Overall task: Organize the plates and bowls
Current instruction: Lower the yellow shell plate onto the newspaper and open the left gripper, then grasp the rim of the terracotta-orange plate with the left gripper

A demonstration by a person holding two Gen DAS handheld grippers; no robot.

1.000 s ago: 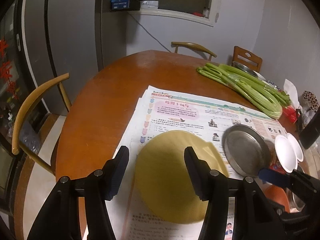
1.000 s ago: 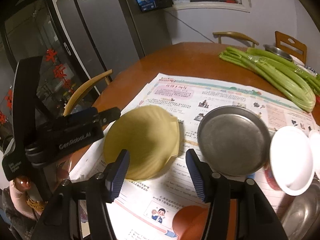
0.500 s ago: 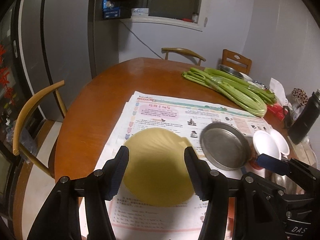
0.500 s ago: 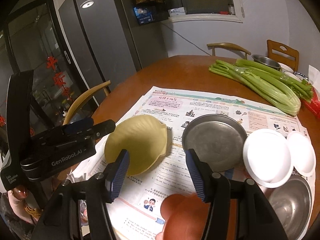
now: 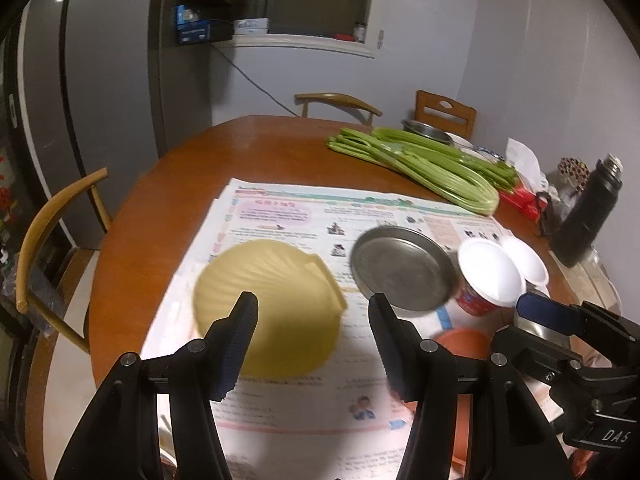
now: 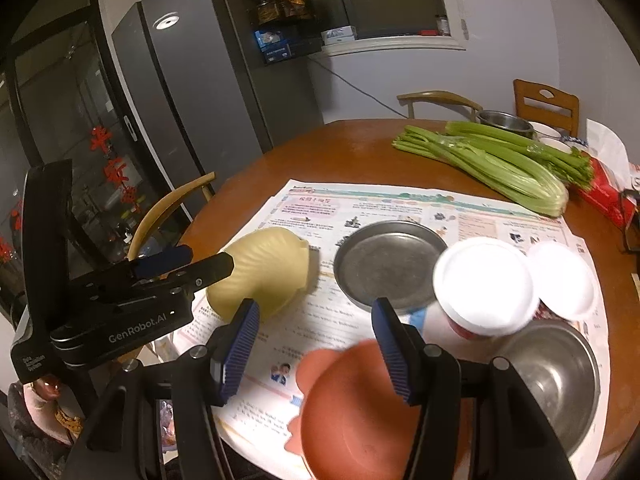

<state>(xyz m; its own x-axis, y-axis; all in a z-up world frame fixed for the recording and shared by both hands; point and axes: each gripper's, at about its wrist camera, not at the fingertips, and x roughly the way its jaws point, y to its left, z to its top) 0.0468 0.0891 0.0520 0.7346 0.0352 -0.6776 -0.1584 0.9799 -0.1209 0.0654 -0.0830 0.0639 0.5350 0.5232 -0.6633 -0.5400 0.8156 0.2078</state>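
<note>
1. The left claw (image 5: 312,306) is released, its two fingers spread wide with nothing between them. It hangs above the newspaper (image 5: 304,400) that covers the near part of the counter (image 5: 256,148).
2. The yellow shell plate (image 5: 268,304) lies flat on the newspaper, straight ahead of and below the left claw, a little to its left. Its fan-shaped edge points away from the claw, and its hinge tabs sit on the side toward the metal plate (image 5: 404,268).
3. The right claw (image 6: 316,316) is also released and empty. The orange plate (image 6: 360,412) lies right under it, close to its right finger and nearer than anything else.
4. From the right claw, the metal plate (image 6: 390,262) is ahead, the white-lidded cup (image 6: 480,286) ahead to the right, and the steel bowl (image 6: 552,376) to the right, near the counter edge.
5. So, as I judge it, the left claw is the nearer one for the yellow shell plate and the right for the orange plate.
6. Both plates lie flat, so a claw would likely need to tip down and catch a rim edge-on.
</note>
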